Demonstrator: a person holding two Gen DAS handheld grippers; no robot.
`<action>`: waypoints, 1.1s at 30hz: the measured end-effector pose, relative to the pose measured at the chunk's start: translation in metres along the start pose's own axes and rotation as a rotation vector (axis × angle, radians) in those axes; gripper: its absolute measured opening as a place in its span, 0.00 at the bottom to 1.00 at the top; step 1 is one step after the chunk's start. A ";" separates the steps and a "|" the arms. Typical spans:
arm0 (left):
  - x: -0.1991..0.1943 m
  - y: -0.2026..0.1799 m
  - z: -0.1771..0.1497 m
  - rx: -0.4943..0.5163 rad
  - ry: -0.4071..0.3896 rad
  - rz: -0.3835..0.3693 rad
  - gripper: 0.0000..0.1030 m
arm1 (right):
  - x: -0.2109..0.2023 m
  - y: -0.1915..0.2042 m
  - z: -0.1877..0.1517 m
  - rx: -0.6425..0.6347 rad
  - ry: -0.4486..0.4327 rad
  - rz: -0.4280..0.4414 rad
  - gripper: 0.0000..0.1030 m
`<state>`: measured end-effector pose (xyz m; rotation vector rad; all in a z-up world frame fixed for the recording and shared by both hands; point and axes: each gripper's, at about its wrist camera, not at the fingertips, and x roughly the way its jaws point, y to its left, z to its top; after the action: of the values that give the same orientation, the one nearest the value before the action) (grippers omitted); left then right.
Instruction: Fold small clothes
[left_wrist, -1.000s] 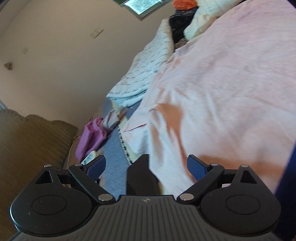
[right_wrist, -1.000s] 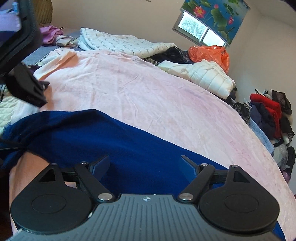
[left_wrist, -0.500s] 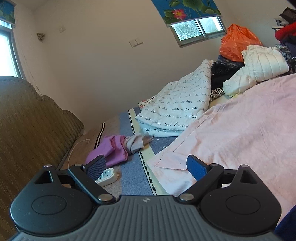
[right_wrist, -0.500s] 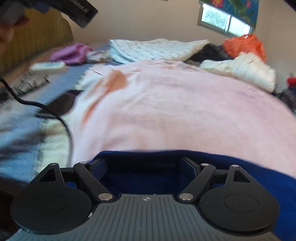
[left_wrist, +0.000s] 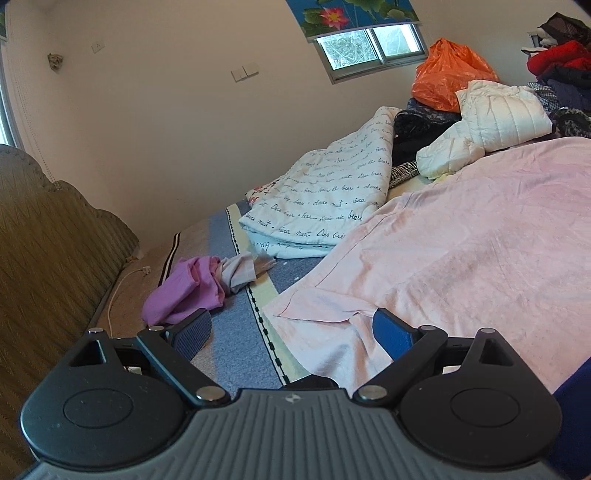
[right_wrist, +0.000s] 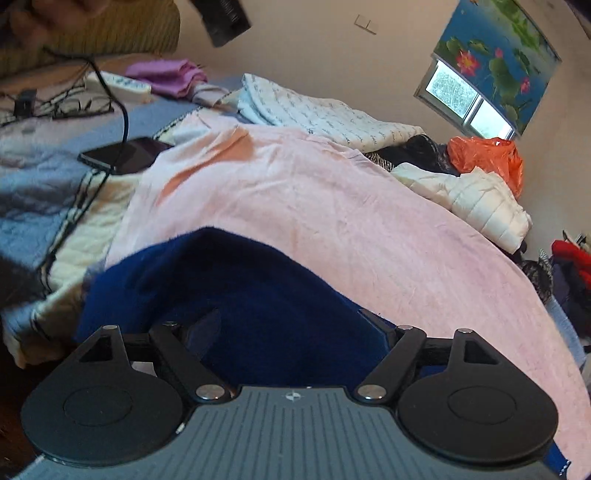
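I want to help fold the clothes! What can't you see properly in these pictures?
- Blue garment: right wrist view, near part hidden behind the right gripper; in the left wrist view only a sliver shows at the edge.
- Bedspread: right wrist view, left side blurred.
- Phone: one corner lies under the pink sheet.

Pinks, blues and one flare of orange across the bed

The sheet (left_wrist: 480, 251) is pale pink with an orange stain (right_wrist: 236, 147); on it lies a deep navy garment (right_wrist: 258, 295). The quilt (left_wrist: 328, 199) is white with dark script lettering, the crumpled cloth (left_wrist: 184, 288) purple (a greyish-pink piece beside it), the bed cover (left_wrist: 236, 332) blue with a cream stripe. The bag (left_wrist: 450, 77) is bright orange, the padded jacket (left_wrist: 498, 114) cream-white, the blind (left_wrist: 351, 14) blue with green leaves and pink lotus.
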<state>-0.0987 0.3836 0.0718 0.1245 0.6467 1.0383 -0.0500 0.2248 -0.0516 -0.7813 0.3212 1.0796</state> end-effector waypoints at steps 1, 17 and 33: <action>-0.001 0.001 0.001 -0.001 -0.007 0.002 0.92 | 0.003 0.006 0.004 0.012 -0.010 0.007 0.79; 0.004 0.010 0.000 -0.035 0.008 0.008 0.92 | -0.024 -0.011 0.005 0.042 -0.085 0.173 0.69; 0.010 0.004 -0.004 -0.073 0.062 -0.080 0.92 | -0.005 0.094 0.014 -0.432 -0.125 0.138 0.04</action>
<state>-0.1010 0.3927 0.0655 0.0025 0.6638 0.9903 -0.1366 0.2542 -0.0772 -1.0802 0.0321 1.3436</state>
